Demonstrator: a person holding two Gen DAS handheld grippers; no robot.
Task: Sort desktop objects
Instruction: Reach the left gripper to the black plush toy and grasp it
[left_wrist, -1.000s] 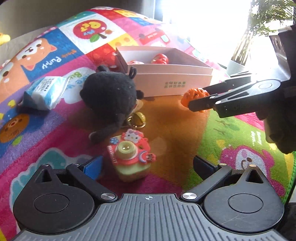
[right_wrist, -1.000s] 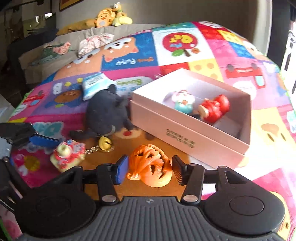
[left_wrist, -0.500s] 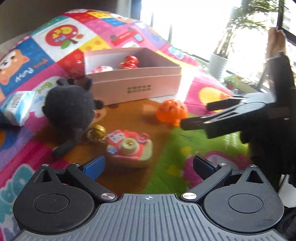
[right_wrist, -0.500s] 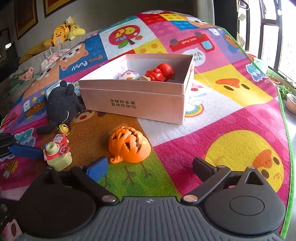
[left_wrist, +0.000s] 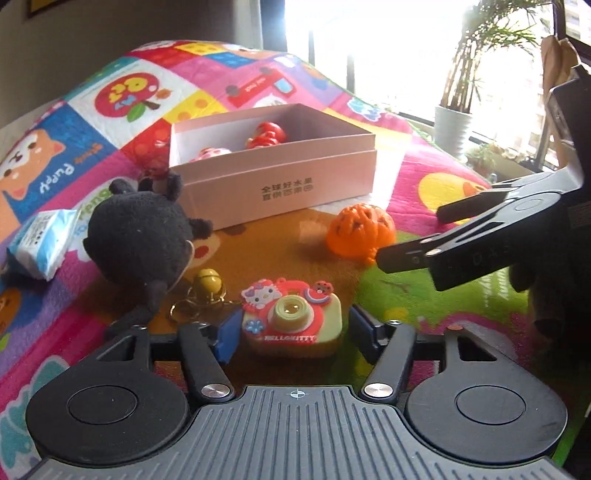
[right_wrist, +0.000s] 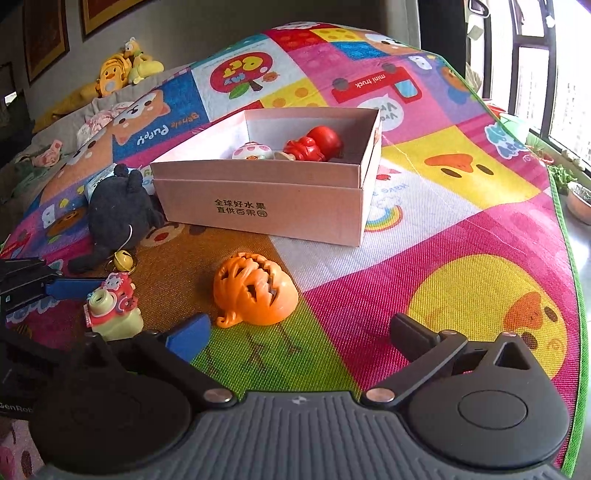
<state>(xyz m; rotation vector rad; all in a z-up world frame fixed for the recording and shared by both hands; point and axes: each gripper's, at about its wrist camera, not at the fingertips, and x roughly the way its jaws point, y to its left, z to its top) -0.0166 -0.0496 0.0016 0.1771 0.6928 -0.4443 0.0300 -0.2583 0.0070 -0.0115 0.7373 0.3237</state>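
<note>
A pink box on the play mat holds a red toy and a white-pink toy. My left gripper has its fingers close on both sides of a Hello Kitty toy camera on the mat; contact is unclear. My right gripper is open and empty, just behind an orange pumpkin toy. The right gripper's fingers show at the right of the left wrist view.
A black plush with a gold bell keyring lies left of the box. A tissue pack lies further left. A potted plant stands by the window. Soft toys sit at the back.
My right gripper let go of the pumpkin toy, opened wide and drew back. My left gripper moved up to the toy camera and narrowed around it.
</note>
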